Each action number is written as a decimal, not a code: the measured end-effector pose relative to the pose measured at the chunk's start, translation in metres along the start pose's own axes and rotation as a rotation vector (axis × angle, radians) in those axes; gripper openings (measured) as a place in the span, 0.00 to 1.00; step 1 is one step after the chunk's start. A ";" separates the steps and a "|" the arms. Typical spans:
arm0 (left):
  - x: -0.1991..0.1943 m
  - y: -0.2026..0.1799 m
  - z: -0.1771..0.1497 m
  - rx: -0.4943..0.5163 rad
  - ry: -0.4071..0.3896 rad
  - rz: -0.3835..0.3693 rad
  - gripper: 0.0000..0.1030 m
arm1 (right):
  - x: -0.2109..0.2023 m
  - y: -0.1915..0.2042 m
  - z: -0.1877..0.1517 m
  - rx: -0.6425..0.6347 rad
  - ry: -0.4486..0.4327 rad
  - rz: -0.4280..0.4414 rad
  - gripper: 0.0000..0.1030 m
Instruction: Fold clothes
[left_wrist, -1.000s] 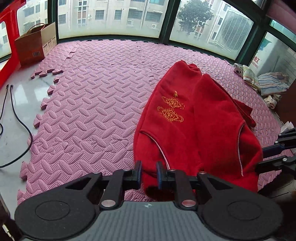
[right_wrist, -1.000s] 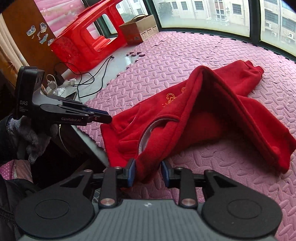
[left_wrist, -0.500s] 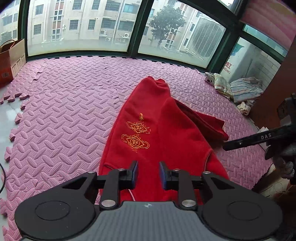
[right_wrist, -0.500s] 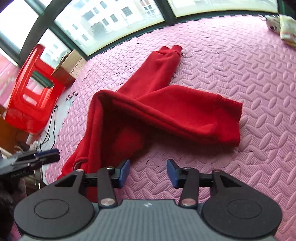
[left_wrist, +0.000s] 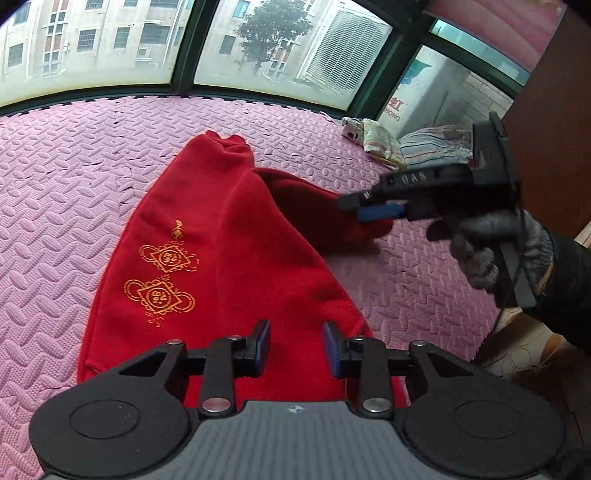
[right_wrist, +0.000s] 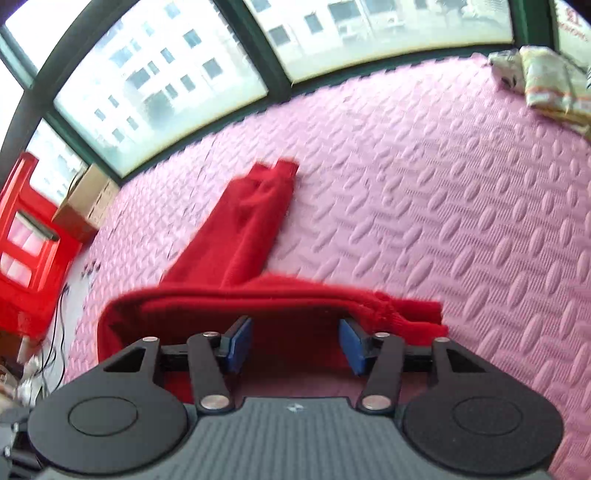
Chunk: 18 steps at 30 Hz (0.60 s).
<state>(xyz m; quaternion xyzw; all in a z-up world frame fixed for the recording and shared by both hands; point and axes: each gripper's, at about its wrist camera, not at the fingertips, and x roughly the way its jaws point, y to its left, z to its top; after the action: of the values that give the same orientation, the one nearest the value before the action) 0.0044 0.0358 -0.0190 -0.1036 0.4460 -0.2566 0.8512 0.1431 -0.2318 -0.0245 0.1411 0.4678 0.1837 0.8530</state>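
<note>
Red trousers (left_wrist: 229, 258) with gold embroidery (left_wrist: 162, 277) lie on the pink foam mat (left_wrist: 66, 206), one leg folded across the other. My left gripper (left_wrist: 297, 347) hovers open over the waist end, nothing between its pads. In the left wrist view, a gloved hand (left_wrist: 498, 254) holds my right gripper (left_wrist: 364, 206) above the folded leg's cuff end. In the right wrist view, the right gripper (right_wrist: 295, 343) stands wide open just above the red fold (right_wrist: 258, 299), with the ribbed cuff (right_wrist: 410, 317) beside its right finger. The other leg (right_wrist: 255, 214) stretches away.
A pile of striped and patterned clothes (left_wrist: 406, 144) lies at the mat's far right corner, seen too as the pile (right_wrist: 546, 85). A red plastic stool (right_wrist: 22, 243), a cardboard box (right_wrist: 85, 206) and cables (right_wrist: 55, 332) sit left of the mat. Windows line the far edge.
Both grippers have let go of the trousers' waist and opened wider. The left one now looks along the garment; the right one has swung over to the folded leg's cuff.
</note>
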 end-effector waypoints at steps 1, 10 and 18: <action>0.003 -0.003 0.000 0.003 0.009 -0.025 0.33 | -0.002 -0.003 0.008 0.010 -0.038 -0.009 0.52; 0.014 -0.044 -0.005 0.133 0.047 -0.199 0.43 | -0.027 -0.025 0.033 0.121 -0.098 -0.051 0.52; -0.026 -0.028 0.026 0.131 -0.140 -0.065 0.47 | -0.013 -0.054 0.004 0.384 0.035 -0.011 0.52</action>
<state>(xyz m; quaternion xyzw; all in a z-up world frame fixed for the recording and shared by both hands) 0.0036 0.0240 0.0258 -0.0798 0.3642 -0.3050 0.8763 0.1502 -0.2860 -0.0346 0.2957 0.5097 0.0889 0.8030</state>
